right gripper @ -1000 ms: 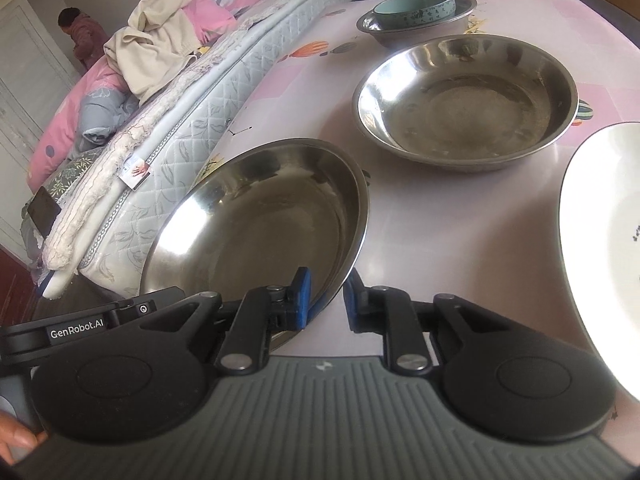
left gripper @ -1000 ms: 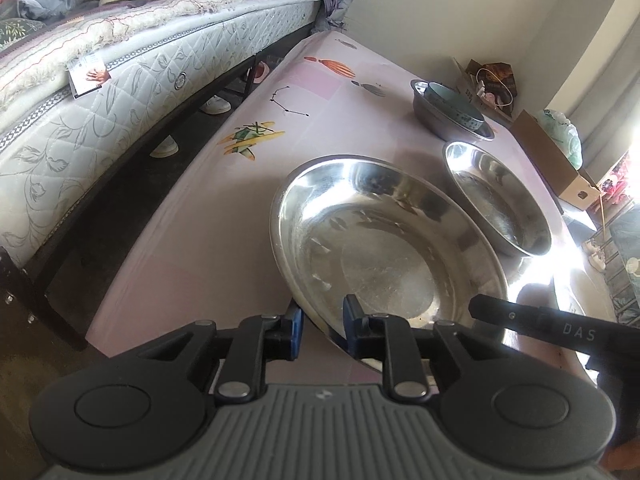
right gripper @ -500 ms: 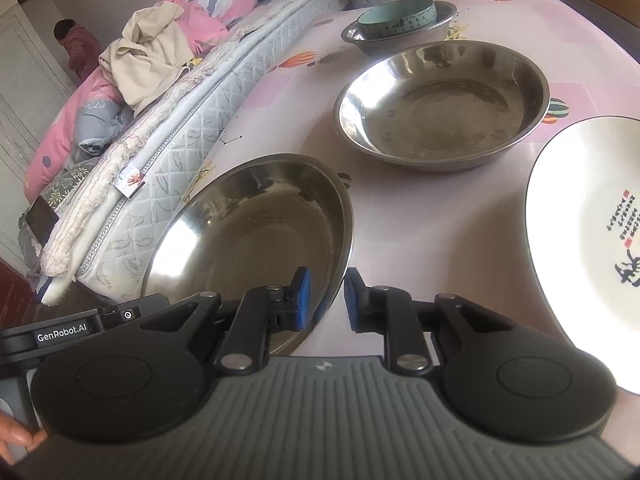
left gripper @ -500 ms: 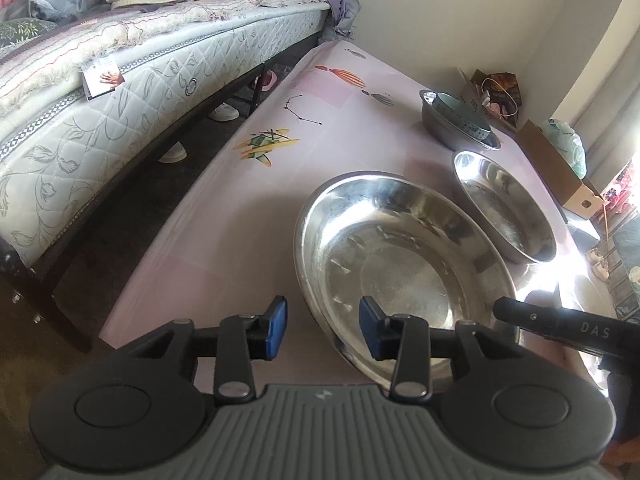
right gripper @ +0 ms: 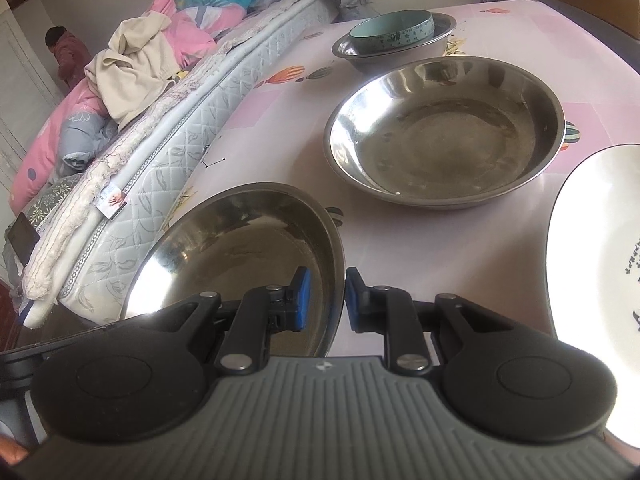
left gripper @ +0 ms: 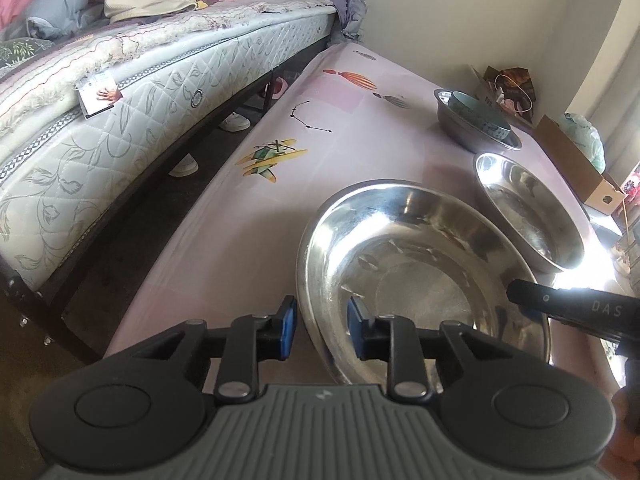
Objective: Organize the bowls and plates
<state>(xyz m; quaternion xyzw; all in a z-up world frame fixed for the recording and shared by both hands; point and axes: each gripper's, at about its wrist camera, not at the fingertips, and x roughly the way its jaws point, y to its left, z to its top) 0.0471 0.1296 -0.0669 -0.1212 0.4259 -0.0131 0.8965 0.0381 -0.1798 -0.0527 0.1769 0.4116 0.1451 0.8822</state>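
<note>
"DAS" on the right gripper [left gripper: 576, 312], steel bowl [left gripper: 420, 276] rim between the left gripper [left gripper: 319, 326] fingers, closing, untouched, right gripper [right gripper: 323, 300] fingers pinching the opposite rim

Both cameras sit just behind their own fingers and look forward and steeply down across the pink tabletop [left gripper: 248, 216] from close range.

The left wrist view faces along the table's length, with the bed [left gripper: 132, 92] at ten o'clock and the wall corner at one o'clock; its fingers [left gripper: 286, 327] fill the six o'clock edge.

The right wrist view looks from the other side of the near steel bowl [right gripper: 248, 248], bed at ten o'clock, white plate [right gripper: 592, 264] at three o'clock.

The views share that bowl [left gripper: 400, 264], the second steel bowl [left gripper: 528, 212] [right gripper: 444, 132], the far stacked bowls [left gripper: 476, 120] [right gripper: 392, 36] and the bed [right gripper: 168, 148].
</note>
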